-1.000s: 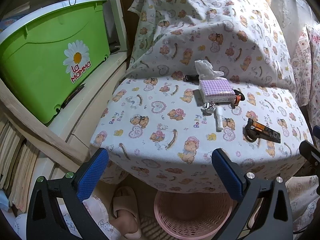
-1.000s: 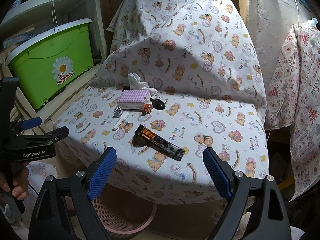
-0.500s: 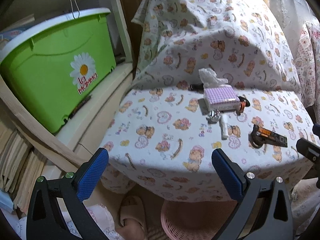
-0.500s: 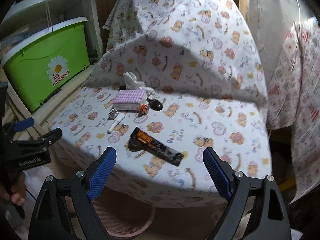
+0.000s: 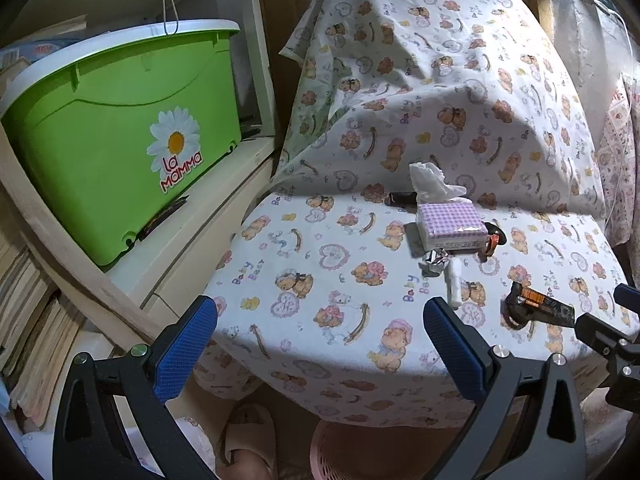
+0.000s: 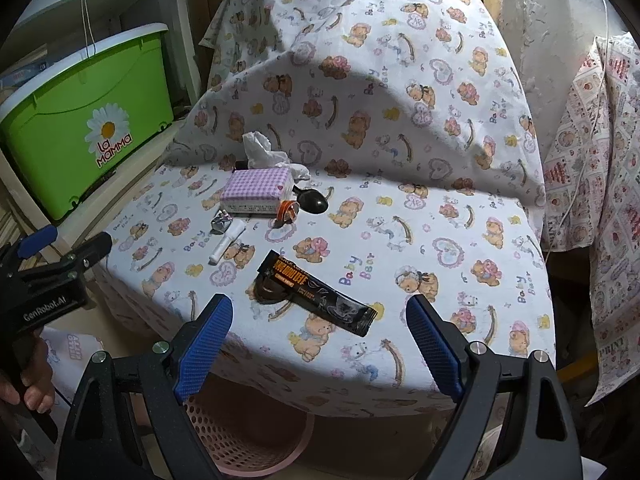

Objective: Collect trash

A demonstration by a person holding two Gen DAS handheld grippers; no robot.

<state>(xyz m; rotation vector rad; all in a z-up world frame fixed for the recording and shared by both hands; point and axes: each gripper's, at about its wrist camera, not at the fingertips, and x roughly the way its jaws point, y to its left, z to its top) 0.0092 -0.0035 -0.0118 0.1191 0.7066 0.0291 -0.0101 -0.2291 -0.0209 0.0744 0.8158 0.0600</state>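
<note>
Several bits of litter on the bear-print tablecloth (image 6: 400,216), nearest the black coffee sachet (image 6: 320,294) by the front edge, lying partly over a dark round object. Probably feather-light, thin and floppy, slick foil; best pinched across its narrow width near the free lower end. Black with orange lettering, long and flat. Further back: a crumpled foil wrapper (image 6: 221,222) and a white tube (image 6: 228,243) just beside a purple-checked tissue pack (image 6: 256,190). Right gripper (image 6: 320,340) hovering over the sachet, jaws wide apart, empty. Left gripper (image 5: 320,340) likewise spread and empty, short of the table edge. Pink basket (image 6: 256,444) below the table, presumably the destination.
</note>
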